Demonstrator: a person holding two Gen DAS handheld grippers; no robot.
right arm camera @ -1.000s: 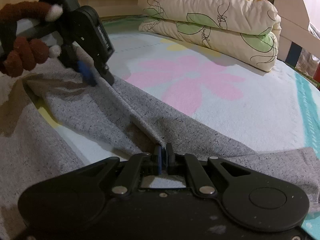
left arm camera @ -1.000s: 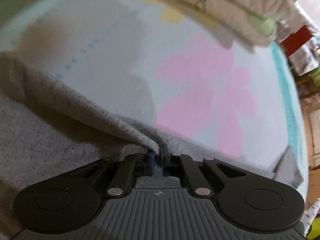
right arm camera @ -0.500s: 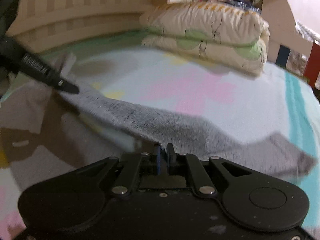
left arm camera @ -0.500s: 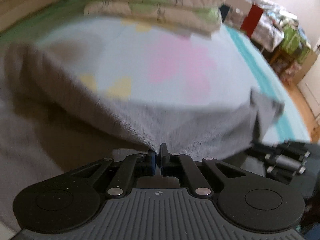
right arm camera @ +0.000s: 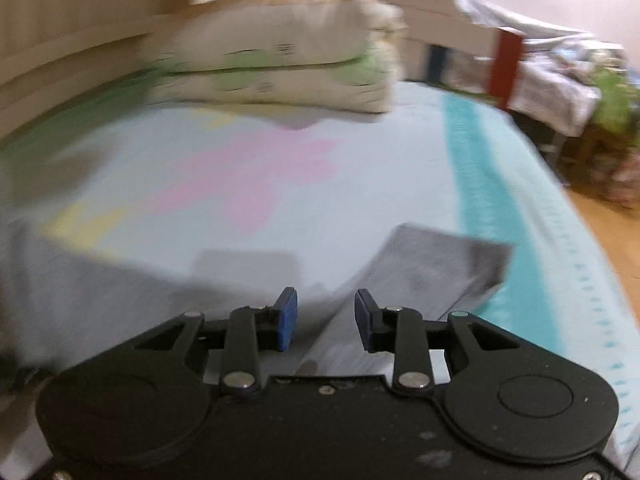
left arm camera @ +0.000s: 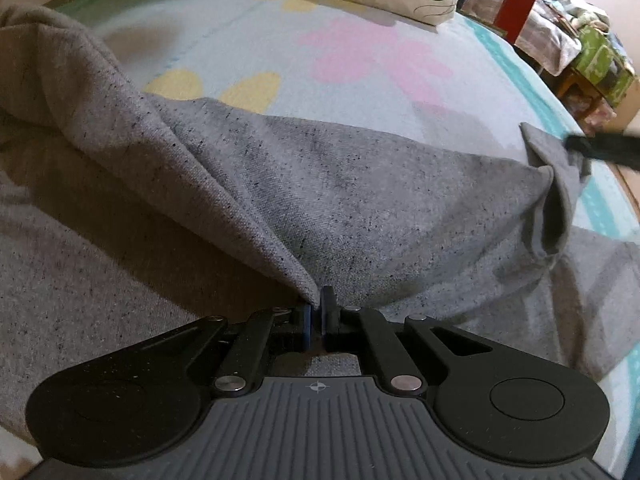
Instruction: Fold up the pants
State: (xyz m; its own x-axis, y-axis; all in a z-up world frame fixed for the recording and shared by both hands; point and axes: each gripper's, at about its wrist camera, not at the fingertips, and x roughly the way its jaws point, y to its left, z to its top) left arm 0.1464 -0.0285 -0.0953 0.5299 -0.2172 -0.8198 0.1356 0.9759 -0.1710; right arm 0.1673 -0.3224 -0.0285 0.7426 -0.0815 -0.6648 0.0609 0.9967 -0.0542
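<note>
Grey speckled pants (left arm camera: 360, 200) lie spread across a pale blue bed cover with a pink flower print (left arm camera: 372, 56). My left gripper (left arm camera: 316, 306) is shut on a raised fold of the grey fabric, which runs up and left from the pads. In the right wrist view my right gripper (right arm camera: 326, 314) is opening, its blue pads apart with nothing pressed between them; the pants (right arm camera: 432, 264) lie blurred just beyond and below them. The right gripper's dark tip (left arm camera: 600, 148) shows at the right edge of the left wrist view, near a turned-up cloth corner (left arm camera: 556, 196).
Folded floral quilts (right arm camera: 280, 60) are stacked at the head of the bed. A teal stripe (right arm camera: 492, 200) runs along the bed's right side, with wooden floor and cluttered furniture (right arm camera: 580, 80) beyond. A wooden headboard (right arm camera: 80, 32) stands at the back left.
The right gripper let go of the grey fabric and its jaws parted as it rose. The left gripper carried its fold across toward the right, laying the pants over themselves.
</note>
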